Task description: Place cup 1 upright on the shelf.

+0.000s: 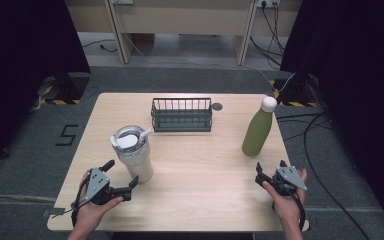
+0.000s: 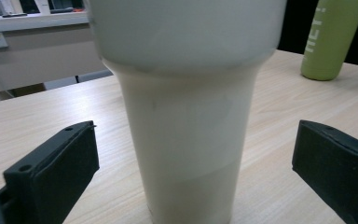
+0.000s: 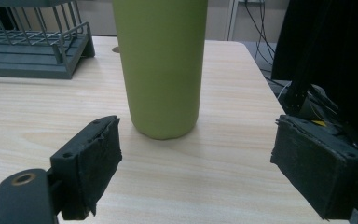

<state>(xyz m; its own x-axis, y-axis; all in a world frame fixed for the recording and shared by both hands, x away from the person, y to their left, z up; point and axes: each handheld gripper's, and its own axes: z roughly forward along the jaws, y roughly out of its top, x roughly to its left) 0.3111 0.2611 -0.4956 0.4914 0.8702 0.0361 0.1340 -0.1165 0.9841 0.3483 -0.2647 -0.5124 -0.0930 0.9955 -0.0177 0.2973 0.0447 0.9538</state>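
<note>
floor mark (image 1: 67,134): "5" | green bottle (image 2: 332,37): pale lettering; unreadable

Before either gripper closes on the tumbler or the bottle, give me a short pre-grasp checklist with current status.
1. Left gripper open with jaws either side of the tumbler: ok; pads apart from it.
2. Tumbler upright, lid on: ok.
3. Right gripper open and aimed at the green bottle: ok.
4. Right jaws around the bottle: not ok; it stands ahead of the pads.
5. Bottle upright, white cap on: ok.
6. Wire basket apart from both: ok.
7. Tumbler contents: cannot tell.
</note>
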